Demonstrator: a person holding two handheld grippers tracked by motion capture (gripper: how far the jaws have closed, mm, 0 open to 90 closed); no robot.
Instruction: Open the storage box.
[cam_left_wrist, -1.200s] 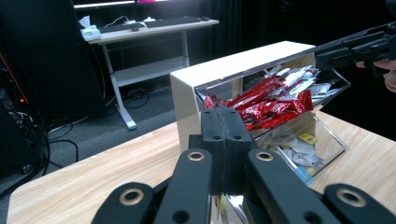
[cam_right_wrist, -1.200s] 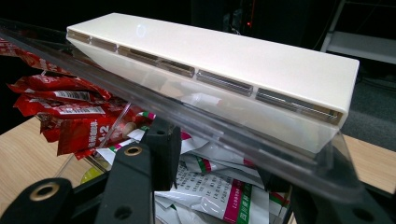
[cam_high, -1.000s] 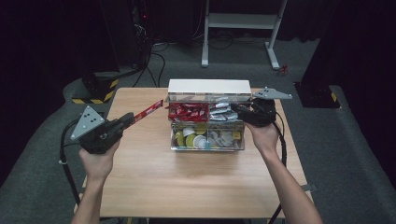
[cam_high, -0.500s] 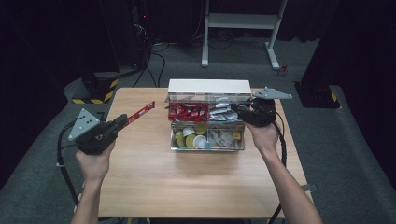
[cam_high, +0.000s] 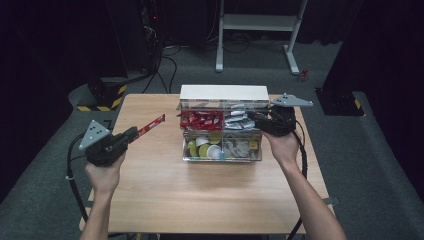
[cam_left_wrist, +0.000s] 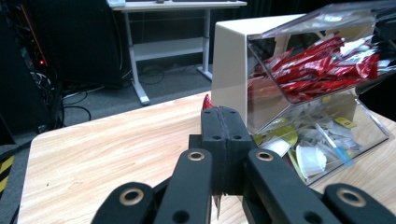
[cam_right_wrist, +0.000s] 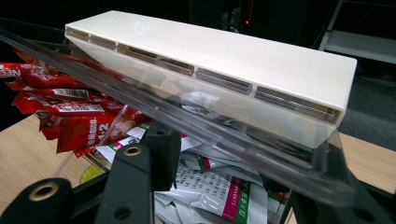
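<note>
Left gripper pinched tight on red sachet, held over table left of organizer box. Right gripper props clear lid; opening unclear. Risk: lid slipping, dropping onto sachets.

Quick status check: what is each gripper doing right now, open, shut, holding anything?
Left gripper: shut on a red sachet, held over the table beside the organizer.
Right gripper: holding up the organizer's clear lid; jaw state cannot be told.
</note>
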